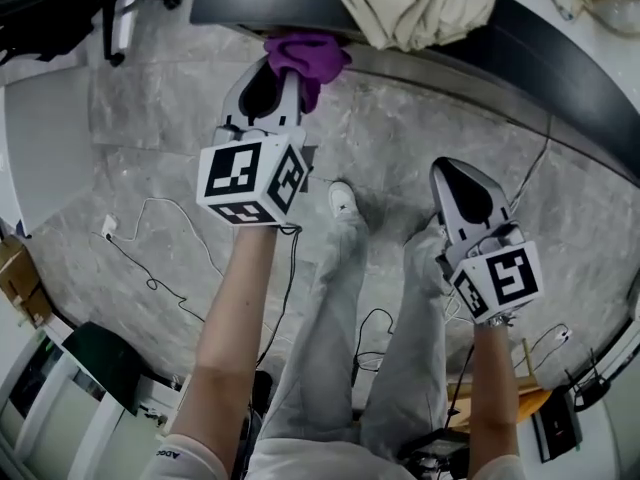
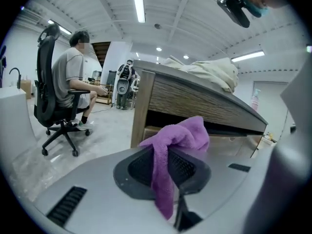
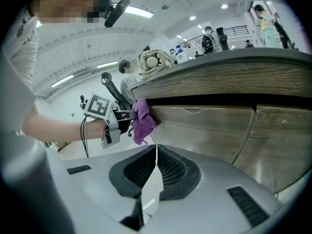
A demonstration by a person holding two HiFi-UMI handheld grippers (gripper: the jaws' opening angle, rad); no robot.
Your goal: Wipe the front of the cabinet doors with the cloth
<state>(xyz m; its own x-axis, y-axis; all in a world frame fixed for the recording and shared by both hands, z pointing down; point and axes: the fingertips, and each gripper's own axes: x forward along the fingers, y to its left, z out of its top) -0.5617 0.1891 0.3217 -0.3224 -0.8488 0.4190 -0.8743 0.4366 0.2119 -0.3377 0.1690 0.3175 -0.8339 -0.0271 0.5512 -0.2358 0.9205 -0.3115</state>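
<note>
A purple cloth (image 2: 181, 136) is pinched between the jaws of my left gripper (image 2: 163, 152), and its bunched end sticks out past the tips. In the head view this gripper (image 1: 285, 68) points at the cabinet's left end, with the cloth (image 1: 308, 56) at the edge under the dark top (image 1: 570, 78). The right gripper view shows the cloth (image 3: 142, 122) against the left end of the wood-grain cabinet doors (image 3: 214, 130), held there by the left gripper (image 3: 119, 121). My right gripper (image 3: 156, 147) is shut on nothing, back from the doors and lower right in the head view (image 1: 447, 168).
A cream fabric bundle (image 1: 410, 3) lies on the cabinet top. Cables (image 1: 150, 258) trail over the grey floor by my legs and white shoe (image 1: 342, 201). A person sits in a black office chair (image 2: 46, 96) off to the left.
</note>
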